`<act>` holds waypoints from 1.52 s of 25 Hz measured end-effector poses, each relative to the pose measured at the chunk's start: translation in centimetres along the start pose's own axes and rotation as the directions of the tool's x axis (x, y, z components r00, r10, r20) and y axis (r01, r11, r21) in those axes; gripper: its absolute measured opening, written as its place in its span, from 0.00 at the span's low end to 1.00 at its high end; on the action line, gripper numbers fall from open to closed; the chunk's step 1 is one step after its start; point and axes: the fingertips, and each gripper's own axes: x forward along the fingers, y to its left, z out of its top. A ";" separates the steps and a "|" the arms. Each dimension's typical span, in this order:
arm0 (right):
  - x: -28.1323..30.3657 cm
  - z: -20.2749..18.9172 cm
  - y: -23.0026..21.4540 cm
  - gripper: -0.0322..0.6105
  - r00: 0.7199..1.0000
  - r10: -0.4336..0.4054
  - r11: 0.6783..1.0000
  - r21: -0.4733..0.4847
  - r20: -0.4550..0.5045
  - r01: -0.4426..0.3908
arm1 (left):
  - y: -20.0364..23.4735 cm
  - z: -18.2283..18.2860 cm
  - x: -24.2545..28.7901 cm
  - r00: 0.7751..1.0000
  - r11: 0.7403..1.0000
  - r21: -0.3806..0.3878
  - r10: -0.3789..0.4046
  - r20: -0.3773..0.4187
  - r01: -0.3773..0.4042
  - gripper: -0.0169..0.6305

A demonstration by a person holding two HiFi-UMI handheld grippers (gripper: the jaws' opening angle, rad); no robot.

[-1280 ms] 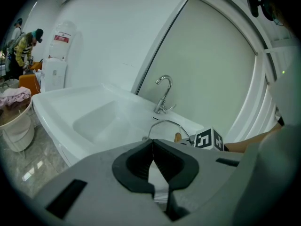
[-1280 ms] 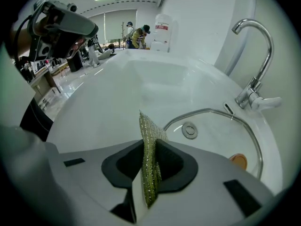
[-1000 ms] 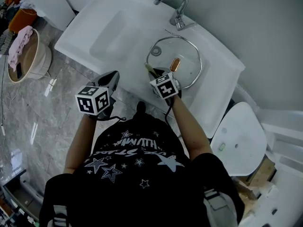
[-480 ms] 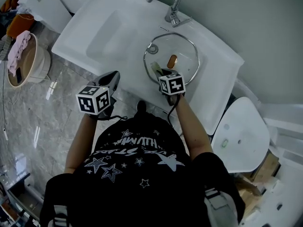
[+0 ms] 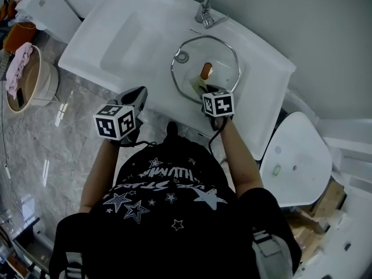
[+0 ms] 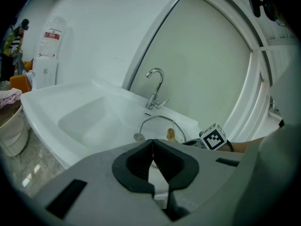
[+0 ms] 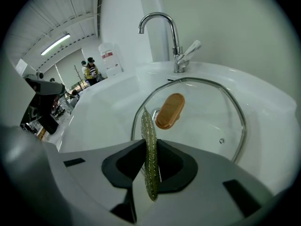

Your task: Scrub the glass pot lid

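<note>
Left gripper (image 6: 151, 160): jaws pressed together with nothing between them, held off the front edge of the white sink (image 5: 119, 36), well apart from the lid.
Glass pot lid (image 5: 224, 54): lies flat in the sink's right-hand bowl, tan handle (image 5: 206, 70) upward, just in front of the faucet (image 5: 200, 4).
Right gripper (image 7: 150, 166): at the lid's near rim, jaws clamped on a green scrubbing pad (image 7: 148, 131) held on edge. The pad's tip reaches over the glass just beside the handle.
</note>
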 end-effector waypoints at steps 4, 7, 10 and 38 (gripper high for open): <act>-1.2 -0.9 -1.3 0.16 0.999 -0.044 0.999 0.022 -0.014 0.045 | -0.2 -0.1 0.1 1.000 1.000 0.004 -0.006 -0.002 0.006 0.04; -2.0 -1.6 -2.4 0.16 0.997 -0.080 0.996 0.044 -0.024 0.081 | -0.5 -0.2 0.2 1.000 1.000 0.008 -0.014 -0.006 0.014 0.04; -2.9 -1.9 -3.5 0.16 0.993 -0.118 0.990 0.069 -0.028 0.119 | -0.7 -0.2 0.4 1.000 1.000 0.013 -0.022 -0.014 0.022 0.04; -7.5 8.1 -12.5 0.16 0.931 -0.310 0.893 -0.279 0.190 0.354 | -1.4 2.3 3.3 1.000 0.999 0.028 -0.024 -0.008 0.025 0.04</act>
